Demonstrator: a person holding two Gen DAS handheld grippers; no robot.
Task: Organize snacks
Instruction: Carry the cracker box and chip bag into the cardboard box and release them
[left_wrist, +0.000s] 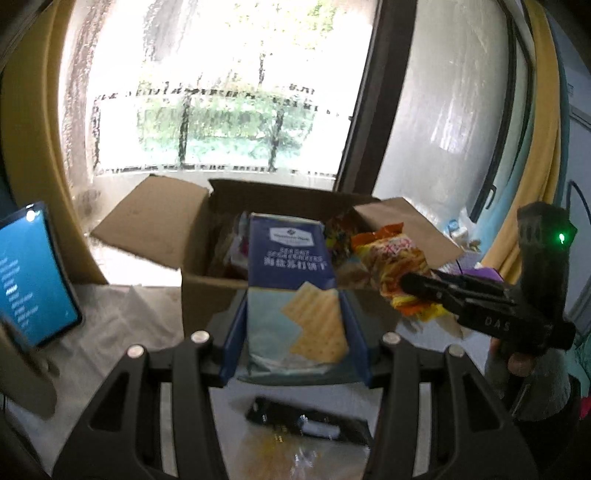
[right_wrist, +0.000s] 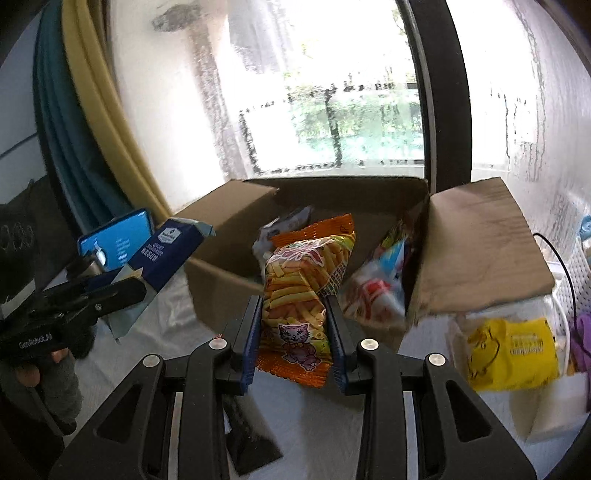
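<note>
Left gripper (left_wrist: 291, 325) closed on a blue cracker box (left_wrist: 293, 284), one blue finger pad on each side face of the box, box upright, its top tilted toward the cardboard box (left_wrist: 207, 295). Front of the cracker box shows white lettering above a picture of square crackers. From the right wrist view the same cracker box (right_wrist: 162, 258) hangs in the air left of the carton, clear of the white cloth (right_wrist: 306, 424) that covers the table, with the left gripper (right_wrist: 122, 291) clamped on its lower part. Right gripper (right_wrist: 293, 332) closed on an orange snack bag (right_wrist: 299, 291), pads pressing the bag's two side edges; the bag bears a purple cat below a print of yellow sticks. Bag held upright just in front of the carton's near wall, its top edge level with the opening. In the left wrist view the right gripper (left_wrist: 417, 291) and the snack bag (left_wrist: 399, 269) sit at the carton's right near corner, just beside the cracker box. The cardboard box (right_wrist: 221, 291) stands at the table's far edge against the window, flaps folded outward, several bright wrapped snacks (right_wrist: 373, 291) loose inside. A phone (left_wrist: 33, 273) with a lit blue screen stands propped at the table's left edge. A yellow packet (right_wrist: 513, 354) lies near the table's right edge, beside the carton's right flap. A dark flat object (left_wrist: 306, 424) lies on the cloth beneath the left gripper; what it is I cannot tell.
</note>
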